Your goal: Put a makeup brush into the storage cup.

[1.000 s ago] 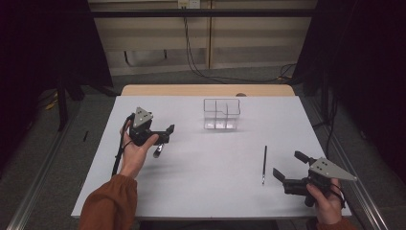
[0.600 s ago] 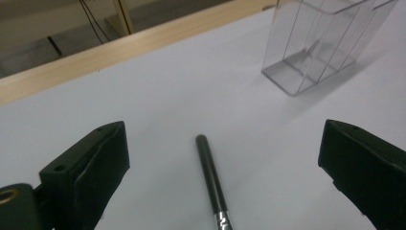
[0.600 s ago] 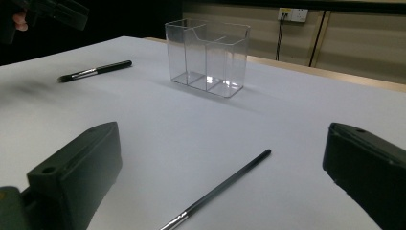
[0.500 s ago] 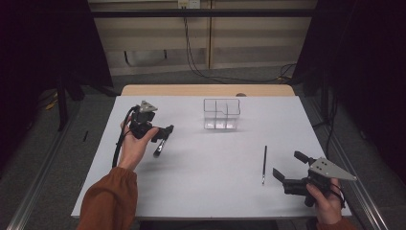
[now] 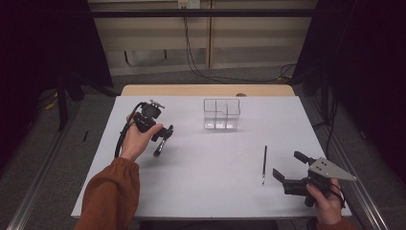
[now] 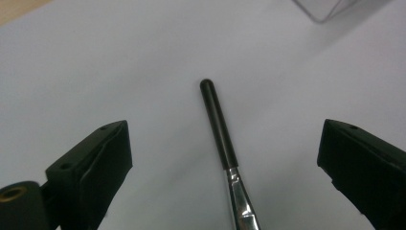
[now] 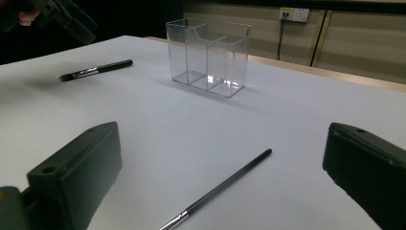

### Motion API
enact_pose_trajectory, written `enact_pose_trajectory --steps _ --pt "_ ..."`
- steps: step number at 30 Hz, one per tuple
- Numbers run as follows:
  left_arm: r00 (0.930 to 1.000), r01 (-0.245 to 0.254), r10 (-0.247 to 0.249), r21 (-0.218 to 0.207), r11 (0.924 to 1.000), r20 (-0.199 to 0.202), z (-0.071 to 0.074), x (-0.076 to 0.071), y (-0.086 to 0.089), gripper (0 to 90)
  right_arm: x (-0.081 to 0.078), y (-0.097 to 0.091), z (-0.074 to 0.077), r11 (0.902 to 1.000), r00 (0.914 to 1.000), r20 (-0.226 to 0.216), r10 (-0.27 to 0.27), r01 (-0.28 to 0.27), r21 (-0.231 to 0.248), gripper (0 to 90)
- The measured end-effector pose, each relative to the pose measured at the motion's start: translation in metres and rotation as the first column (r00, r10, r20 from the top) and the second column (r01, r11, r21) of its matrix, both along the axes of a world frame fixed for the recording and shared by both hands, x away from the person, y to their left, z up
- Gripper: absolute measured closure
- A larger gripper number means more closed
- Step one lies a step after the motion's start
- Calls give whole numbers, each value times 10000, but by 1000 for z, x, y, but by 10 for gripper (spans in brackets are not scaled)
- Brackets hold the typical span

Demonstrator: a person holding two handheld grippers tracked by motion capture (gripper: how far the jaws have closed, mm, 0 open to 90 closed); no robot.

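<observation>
A thick makeup brush (image 5: pixel 159 148) with a black handle and silver ferrule lies on the white table (image 5: pixel 201 191) at the left. My left gripper (image 5: pixel 165 133) hovers just above it, tilted down and open. In the left gripper view the brush (image 6: pixel 219 125) lies between the wide-apart jaws of the left gripper (image 6: pixel 225 132), untouched. A thin black brush (image 5: pixel 264 164) lies at the right. My right gripper (image 5: pixel 286 165) rests open just right of it; in the right gripper view the thin brush (image 7: pixel 225 184) lies ahead of the open right gripper (image 7: pixel 222 139).
A clear plastic organizer (image 5: pixel 221 114) with several compartments stands empty at the table's far middle; it also shows as the organizer (image 7: pixel 209 55) in the right gripper view, with the thick brush (image 7: pixel 95 70) to its left. A wooden strip (image 5: pixel 206 90) borders the far edge.
My left gripper has shifted slightly away from me and tipped down over the thick brush. The right gripper and both brushes have stayed put.
</observation>
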State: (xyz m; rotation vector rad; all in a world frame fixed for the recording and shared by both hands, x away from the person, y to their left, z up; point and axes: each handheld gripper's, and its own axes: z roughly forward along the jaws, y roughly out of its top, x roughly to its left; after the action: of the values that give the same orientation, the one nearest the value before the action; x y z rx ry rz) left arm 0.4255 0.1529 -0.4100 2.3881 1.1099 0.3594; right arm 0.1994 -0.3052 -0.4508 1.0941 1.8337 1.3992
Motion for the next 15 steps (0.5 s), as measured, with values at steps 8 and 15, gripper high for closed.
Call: enact_pose_trajectory --steps 8,15 --pt "9973 -88 133 611 9981 -728 -7 6 -7 51 0 0 0 10000 10000 -28 2 -2 10 0" --pt "9850 -185 366 1079 9940 -1686 -18 11 -11 56 0 1 0 10000 10000 -79 27 -27 -5 0"
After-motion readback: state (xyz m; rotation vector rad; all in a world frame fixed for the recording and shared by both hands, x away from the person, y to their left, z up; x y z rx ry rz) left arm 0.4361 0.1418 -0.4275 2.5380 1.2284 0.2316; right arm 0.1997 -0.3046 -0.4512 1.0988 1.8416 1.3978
